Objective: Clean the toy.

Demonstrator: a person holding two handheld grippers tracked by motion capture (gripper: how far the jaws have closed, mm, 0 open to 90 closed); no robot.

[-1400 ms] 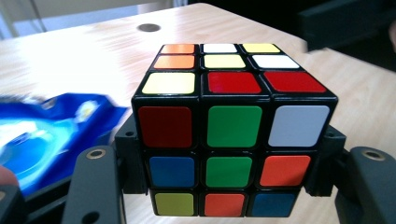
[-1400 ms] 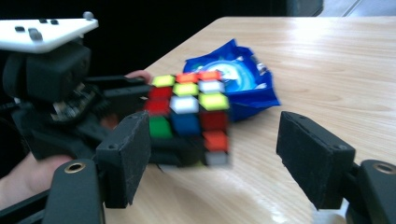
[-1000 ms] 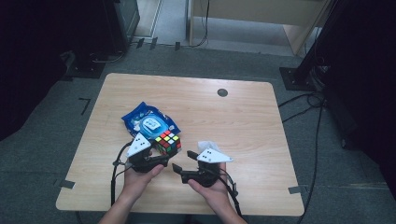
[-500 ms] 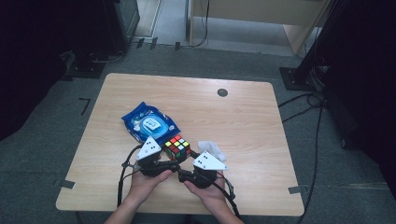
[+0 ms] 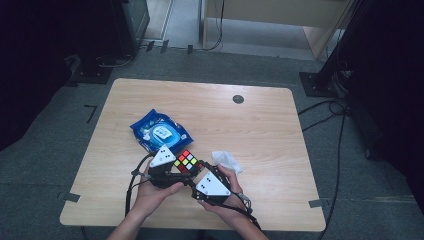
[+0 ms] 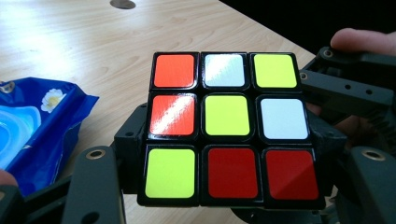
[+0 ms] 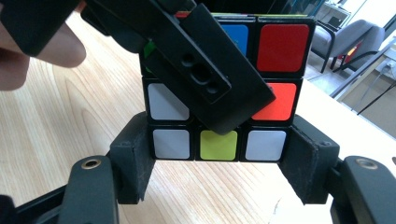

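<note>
One Rubik's cube sits at the near middle of the table, held up between two grippers. In the left gripper view its top face shows nine stickers: three yellow, two orange, two white and two red.

The left gripper has its jaws closed on the cube's lower layer, pads pressed against opposite sides. The right gripper comes at the cube from about 5 o'clock in the high view; its jaws have just been closing and now bracket the bottom row of white, yellow and white stickers, the pads seemingly touching both sides, though the contact on the right pad is hard to confirm. One jaw of the left gripper crosses the cube's face in the right gripper view and hides several stickers.

Two hands hold the grippers: the left hand and the right hand, both cut off by the bottom edge of the high view.

At 10 o'clock from the cube, just beside it, lies one blue pack of wet wipes. At 3 o'clock, near the right hand, lies one crumpled white tissue. One dark round grommet sits toward the far edge at 1 o'clock, well apart.

The far half and the right side of the table give open room. The near edge lies close under the hands.
</note>
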